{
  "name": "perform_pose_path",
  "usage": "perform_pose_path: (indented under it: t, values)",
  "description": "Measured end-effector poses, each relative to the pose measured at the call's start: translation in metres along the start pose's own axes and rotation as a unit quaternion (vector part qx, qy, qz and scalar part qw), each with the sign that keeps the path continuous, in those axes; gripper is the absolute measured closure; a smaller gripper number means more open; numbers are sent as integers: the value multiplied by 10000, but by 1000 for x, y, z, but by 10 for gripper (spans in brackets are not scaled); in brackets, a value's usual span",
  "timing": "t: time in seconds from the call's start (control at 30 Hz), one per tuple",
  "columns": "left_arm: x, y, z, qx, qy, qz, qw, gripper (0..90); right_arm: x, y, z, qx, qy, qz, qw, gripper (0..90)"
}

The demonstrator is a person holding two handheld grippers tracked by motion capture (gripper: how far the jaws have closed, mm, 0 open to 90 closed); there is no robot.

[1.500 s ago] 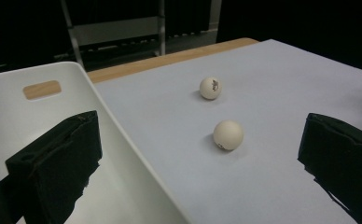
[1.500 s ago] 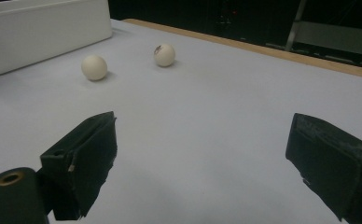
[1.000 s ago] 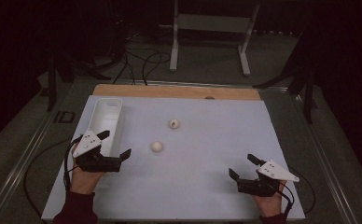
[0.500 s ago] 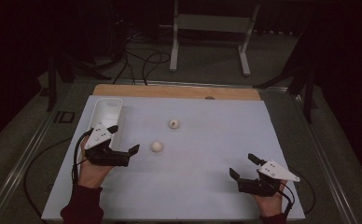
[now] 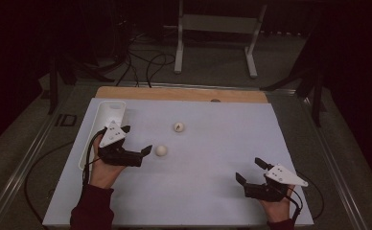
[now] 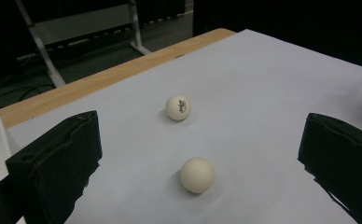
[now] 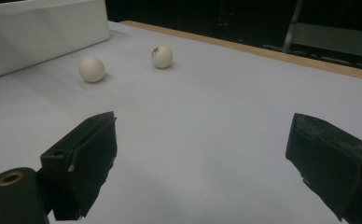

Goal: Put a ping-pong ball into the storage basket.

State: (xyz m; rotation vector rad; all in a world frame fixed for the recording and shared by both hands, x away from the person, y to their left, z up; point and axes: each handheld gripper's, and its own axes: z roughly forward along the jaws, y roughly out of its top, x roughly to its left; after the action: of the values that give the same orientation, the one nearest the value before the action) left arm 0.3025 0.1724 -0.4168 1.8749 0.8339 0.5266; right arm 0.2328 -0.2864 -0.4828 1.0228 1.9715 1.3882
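Your left gripper point(image 5: 136, 142) sits near the worktop's left edge, its black, blocky, matte jaws spread wide and holding nothing. Just beyond their tips lies the plain ball point(image 5: 161, 150), a smooth, round, off-white sphere resting on the white sheet point(image 5: 213, 158); in the left gripper view the plain ball point(image 6: 197, 175) lies between the two jaws, a little ahead of them and touching neither.

Two balls are present. The second, the printed ball point(image 5: 178, 126), lies farther toward the worktop's far edge, apart from the first. It bears a small dark mark point(image 6: 182, 104), too small to read.

One tray point(image 5: 108, 112), white, long, rectangular and smooth-walled, lies along the left edge, just behind your left gripper.

Your right gripper point(image 5: 249, 170) rests near the near right corner, jaws wide apart and holding nothing, well apart from both balls. Each gripper carries a pale three-cornered plate on top.

The sheet is flat and matte; a strip of bare wood point(image 5: 184, 94) shows along the worktop's far edge.
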Motion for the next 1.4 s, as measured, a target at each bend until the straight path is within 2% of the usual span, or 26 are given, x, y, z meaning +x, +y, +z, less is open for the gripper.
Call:
perform_pose_path:
  t: [0.77, 1.07, 1.4]
  values:
    - [-5, 3, 26, 150, -24, -67, 9999, 2, 0, 0, 0, -8, 6, -8, 10000, 85]
    - [-6, 4, 34, 138, -52, -149, 9998, 3, 1, 0, 0, -9, 10, 13, 10000, 85]
    - [-6, 4, 42, 207, -77, -137, 9997, 2, 0, 0, 0, -12, -3, 16, 10000, 85]
